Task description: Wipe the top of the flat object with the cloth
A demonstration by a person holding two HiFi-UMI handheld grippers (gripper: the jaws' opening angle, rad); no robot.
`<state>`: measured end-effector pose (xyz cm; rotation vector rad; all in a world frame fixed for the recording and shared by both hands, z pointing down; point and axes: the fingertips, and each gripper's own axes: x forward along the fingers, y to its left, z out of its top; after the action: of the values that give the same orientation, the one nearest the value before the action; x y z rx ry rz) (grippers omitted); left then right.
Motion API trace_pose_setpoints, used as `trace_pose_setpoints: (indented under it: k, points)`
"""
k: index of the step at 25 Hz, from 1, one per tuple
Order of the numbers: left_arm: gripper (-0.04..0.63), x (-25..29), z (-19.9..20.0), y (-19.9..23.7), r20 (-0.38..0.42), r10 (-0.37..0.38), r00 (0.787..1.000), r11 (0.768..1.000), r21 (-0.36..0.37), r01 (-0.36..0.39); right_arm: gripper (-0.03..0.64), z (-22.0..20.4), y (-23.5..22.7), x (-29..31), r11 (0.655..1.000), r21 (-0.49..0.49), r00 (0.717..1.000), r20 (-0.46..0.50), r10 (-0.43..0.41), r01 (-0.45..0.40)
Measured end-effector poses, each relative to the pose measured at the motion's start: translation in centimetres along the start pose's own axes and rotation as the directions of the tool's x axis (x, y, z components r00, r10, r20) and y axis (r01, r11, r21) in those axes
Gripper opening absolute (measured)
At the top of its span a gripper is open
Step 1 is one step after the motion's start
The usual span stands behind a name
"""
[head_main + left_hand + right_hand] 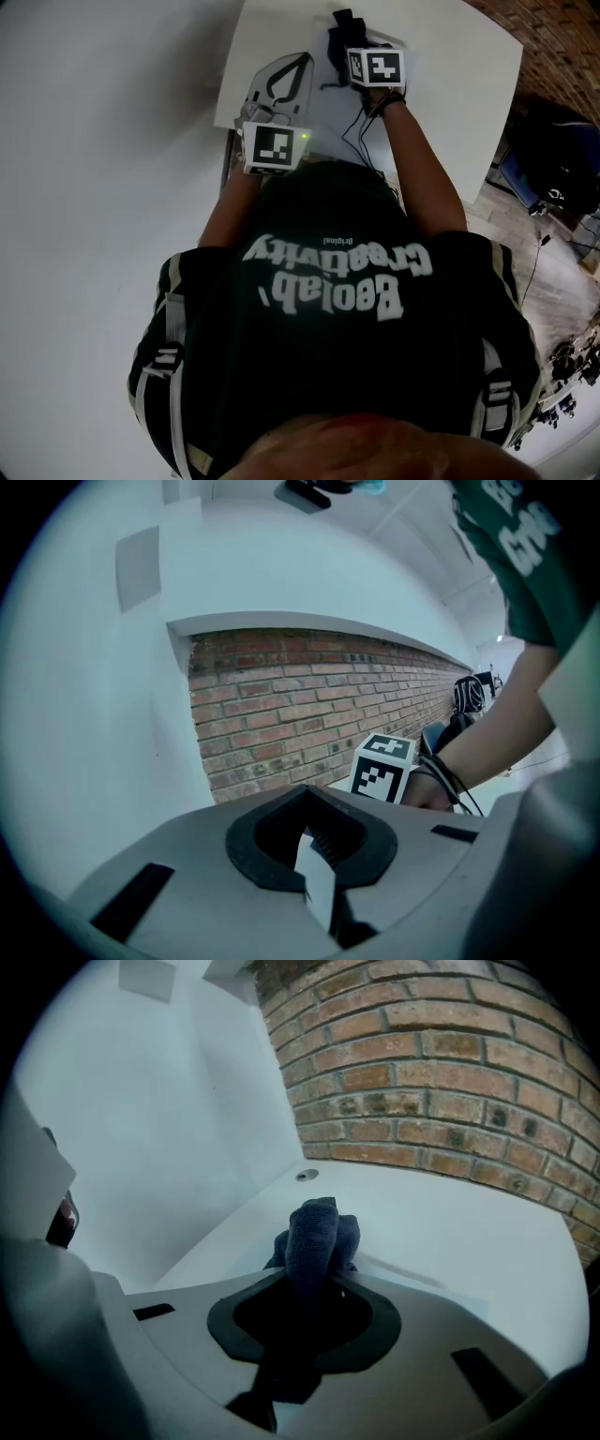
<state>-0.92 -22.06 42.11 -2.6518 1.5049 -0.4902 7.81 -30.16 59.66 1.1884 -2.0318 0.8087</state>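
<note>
Blue cloth (317, 1234) clamped in right gripper (312, 1283), open table (473, 1232) ahead; left gripper (314, 850) pinches white sheet (318, 885).

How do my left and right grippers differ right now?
The right gripper is clamped on a dark blue cloth; the left gripper pinches only a thin white strip. The right gripper looks low across the white table; the left gripper faces the brick wall, with hardly any table showing. Both have their jaws closed on something.
</note>
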Motion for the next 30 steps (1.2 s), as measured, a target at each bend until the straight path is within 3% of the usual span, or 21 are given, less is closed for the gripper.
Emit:
trace_pose_setpoints:
  k: [5,14,22,30]
  points:
    - [-0.005,1.0,1.1,-2.1,0.008,-0.019,1.000,0.999,-0.035,0.019,0.066,-1.4,-5.5,-2.8,0.997,0.058,0.998,0.011,-0.061,0.060]
    - [-0.005,1.7,1.7,-4.3,0.002,-0.045,0.999,0.999,-0.009,0.045,0.066,-4.0,-10.8,-6.0,0.982,0.126,0.989,0.019,-0.146,0.143]
    - [-0.005,0.5,1.7,-3.4,-0.002,-0.009,1.000,1.000,-0.004,0.009,0.066,-3.4,-9.2,-5.4,0.984,0.077,0.987,-0.002,-0.160,0.160]
    - [-0.005,-1.9,0.5,-0.6,-0.015,0.058,0.998,0.998,-0.021,-0.059,0.066,-1.6,-1.5,-2.0,0.998,-0.028,0.998,-0.023,-0.057,0.057]
